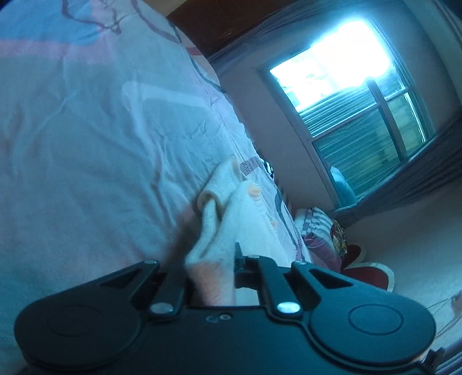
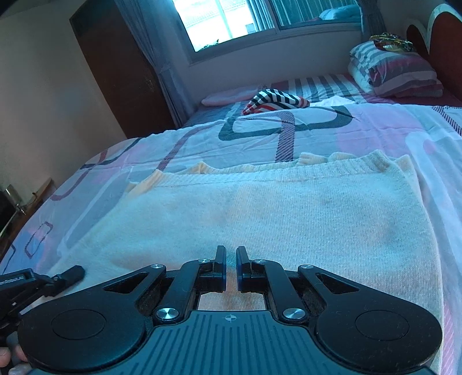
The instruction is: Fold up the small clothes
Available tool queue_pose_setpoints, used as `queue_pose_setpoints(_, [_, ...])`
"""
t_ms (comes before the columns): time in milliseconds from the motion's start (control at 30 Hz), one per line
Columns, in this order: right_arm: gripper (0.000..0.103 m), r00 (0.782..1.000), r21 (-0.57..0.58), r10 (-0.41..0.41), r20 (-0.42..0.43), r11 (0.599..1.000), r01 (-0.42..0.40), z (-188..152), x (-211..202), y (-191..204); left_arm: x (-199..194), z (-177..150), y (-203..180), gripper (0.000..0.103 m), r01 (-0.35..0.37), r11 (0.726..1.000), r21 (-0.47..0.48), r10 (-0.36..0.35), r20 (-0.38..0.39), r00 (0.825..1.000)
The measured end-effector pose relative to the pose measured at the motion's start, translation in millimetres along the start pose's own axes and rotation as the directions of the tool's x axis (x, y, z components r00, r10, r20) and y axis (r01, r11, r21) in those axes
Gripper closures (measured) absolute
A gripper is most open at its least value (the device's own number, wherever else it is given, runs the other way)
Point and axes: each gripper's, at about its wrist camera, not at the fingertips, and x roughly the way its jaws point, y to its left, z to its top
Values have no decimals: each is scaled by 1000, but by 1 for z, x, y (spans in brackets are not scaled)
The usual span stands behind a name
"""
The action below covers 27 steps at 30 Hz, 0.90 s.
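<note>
the cream knit sweater (image 2: 260,213) lies flat on the bed, spread right in front of the right gripper (image 2: 231,266), its near edge running under the fingertips. right gripper jaws nearly together w/ only a thin gap; the near hem seems to sit in that gap, but whether the pads actually pinch it can't be told from this angle. at the left edge of the right wrist view the left gripper (image 2: 62,275) touches the sweater's left corner. in the left wrist view the left gripper (image 1: 212,259) is clenched on a bunched fold of the sweater (image 1: 228,219), cloth rising up between the fingers; one finger is blurred. small orange buttons (image 1: 255,191) show on the bunched part.

count: 1 cream sweater, 2 grippers, 1 striped garment (image 2: 274,101) (black/white/red) crumpled further back on the bed, well apart from the sweater, 1 pink cloth (image 2: 225,98) just left of it, 1 striped pillow (image 2: 395,69) at the far right w/ a dark patterned item (image 2: 389,41) on top.

surface: bed cover (image 2: 179,144) in pale pink/white/blue w/ dark looped line pattern, slightly wrinkled. room: dark wood wardrobe (image 2: 115,72) at left, grey curtain (image 2: 156,57) beside it, bright window (image 2: 260,20) behind the bed, red headboard (image 2: 441,49) at right. a fingertip (image 2: 7,354) of the person shows at bottom left.
</note>
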Motion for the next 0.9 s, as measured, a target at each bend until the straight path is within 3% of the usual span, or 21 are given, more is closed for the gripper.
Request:
queue_pose_setpoints(33, [97,1000,-5,-13,-20,1000,13,-2,5,-1,2,0,1,91,-22,1000,6,22,-1,1000])
queue_pose_setpoints(67, [99,999,-12,-24,-28,1000,24,-5,9,-1,5,-1,4,76,-56,998,-2,56,-6,998])
queue_pose_setpoints(133, [99,999,-13,-28,-23,1000,28,-5,10,-1,8,0,9,76,-31,998,-52,31,0,1000])
queue_pose_setpoints(200, [99,999,-4,-25,-26,1000,25,-5,10,-2,13,4,6,83,-38,998,-43,37,-12,999])
queue_pose_setpoints(233, [100,999,2,-22,-27,1000,22,-5,10,-3,15,6,0,98,-40,999,-29,39,-24,999])
queue_pose_setpoints(333, [102,1000,14,-8,-28,1000,9,-4,10,-7,8,8,-38,97,12,992,126,-11,-12,1000])
queue_pose_setpoints(433, [102,1000,64,12,-15,998,-11,-1,1,-17,7,-2,-95,97,83,942,326,-62,-76,995])
queue_pose_setpoints(533, [102,998,147,-6,57,989,-2,2,-31,-39,13,-27,-145,97,149,861,487,-80,-160,984])
queue_pose_setpoints(700, [102,984,312,-64,164,950,10,4,-92,-101,30,-90,-194,97,241,751,615,-54,-307,950])
queue_pose_setpoints(767, [102,980,374,-69,185,927,-6,3,-111,-125,41,-117,-202,95,270,723,636,-29,-362,932])
queue_pose_setpoints(800, [102,978,400,-69,196,916,-15,4,-119,-136,49,-133,-203,93,300,712,635,-11,-418,908])
queue_pose_setpoints(867, [101,975,430,-71,210,902,-27,3,-131,-150,66,-160,-204,77,323,691,647,76,-509,858])
queue_pose_setpoints(900, [101,975,443,-71,210,896,-30,2,-136,-155,65,-167,-205,77,328,682,653,99,-527,844])
